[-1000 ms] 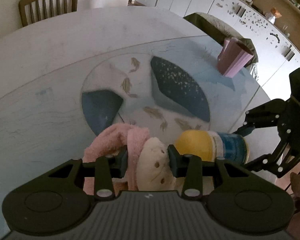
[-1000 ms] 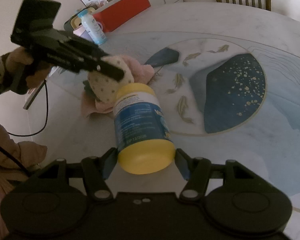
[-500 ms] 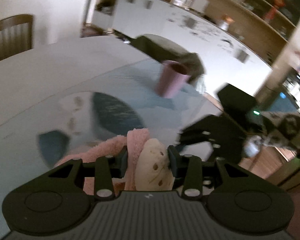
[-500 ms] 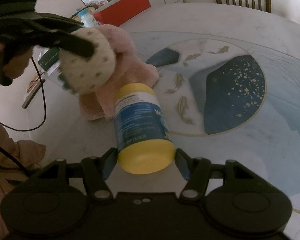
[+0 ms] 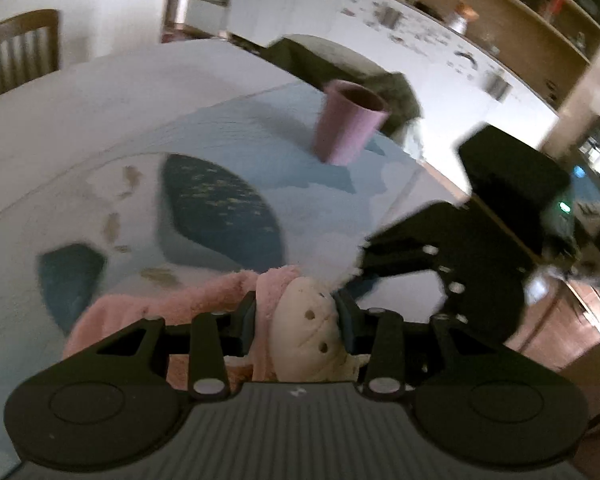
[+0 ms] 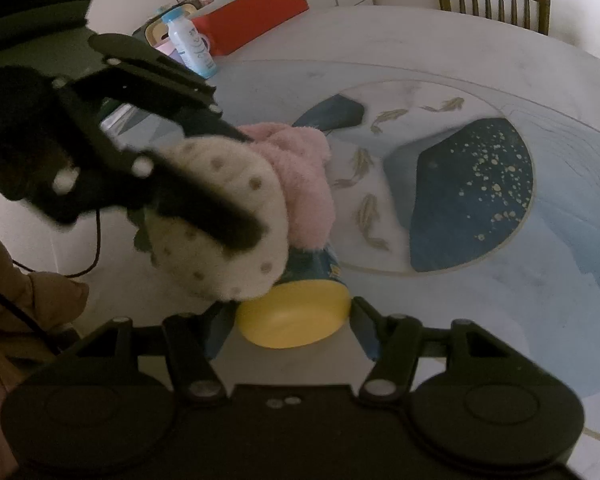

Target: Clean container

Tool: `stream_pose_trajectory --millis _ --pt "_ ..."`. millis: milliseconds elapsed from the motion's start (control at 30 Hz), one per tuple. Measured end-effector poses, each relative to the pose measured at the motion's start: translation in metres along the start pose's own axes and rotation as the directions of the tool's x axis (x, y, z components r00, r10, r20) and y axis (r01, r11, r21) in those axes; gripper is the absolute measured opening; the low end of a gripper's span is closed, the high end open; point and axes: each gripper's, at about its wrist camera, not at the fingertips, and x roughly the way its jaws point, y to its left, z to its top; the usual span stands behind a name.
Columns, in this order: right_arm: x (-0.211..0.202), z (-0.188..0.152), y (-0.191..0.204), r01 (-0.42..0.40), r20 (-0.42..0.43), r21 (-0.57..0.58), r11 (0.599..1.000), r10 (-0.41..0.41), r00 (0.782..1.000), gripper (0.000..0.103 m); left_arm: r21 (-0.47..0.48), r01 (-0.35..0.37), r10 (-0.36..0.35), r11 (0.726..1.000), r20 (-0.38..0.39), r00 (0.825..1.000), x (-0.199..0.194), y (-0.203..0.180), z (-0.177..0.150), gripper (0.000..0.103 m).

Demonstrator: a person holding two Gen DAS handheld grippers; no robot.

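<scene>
Pressing down, left tool (image 6: 236, 216) clamping cloth (image 6: 228, 216) onto container (image 6: 296, 312) (seemingly touching), gripped by right tool (image 6: 292, 328).

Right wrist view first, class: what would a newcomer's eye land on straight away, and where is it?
The fluffy pink and cream spotted cloth, clamped in the left tool, fills the left middle, pressed on top of the yellow-capped container. The right tool grips that container low in the centre. Behind lies the table with its dark blue fish-pattern mat.

R gripper (image 6: 292, 334) clamps yellow-lidded container (image 6: 296, 312); L gripper's (image 6: 236, 236) cloth (image 6: 236, 216) lies on it.
</scene>
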Motion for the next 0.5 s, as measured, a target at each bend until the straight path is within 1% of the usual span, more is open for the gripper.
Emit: stream_pose_trajectory --millis 100,267,367,500 --pt "0.0 0.0 0.0 -0.001 0.003 0.001 1.0 0.001 1.0 0.062 -0.073 -0.037 0.038 0.997 0.019 0.999 -0.007 0.022 0.0 0.04" --pt "0.0 0.0 0.0 0.0 0.003 -0.001 1.0 0.0 1.0 0.062 -0.183 -0.102 0.11 0.978 0.035 0.993 -0.016 0.057 -0.005 0.04" --pt "0.0 0.0 0.0 0.001 0.002 -0.003 1.0 -0.001 1.0 0.062 -0.216 -0.142 0.151 0.966 0.026 0.988 -0.015 0.069 -0.01 0.039" --pt "0.0 -0.001 0.0 0.0 -0.001 -0.006 1.0 0.0 1.0 0.062 -0.237 -0.145 0.157 0.961 0.033 0.987 -0.01 0.075 -0.017 0.039"
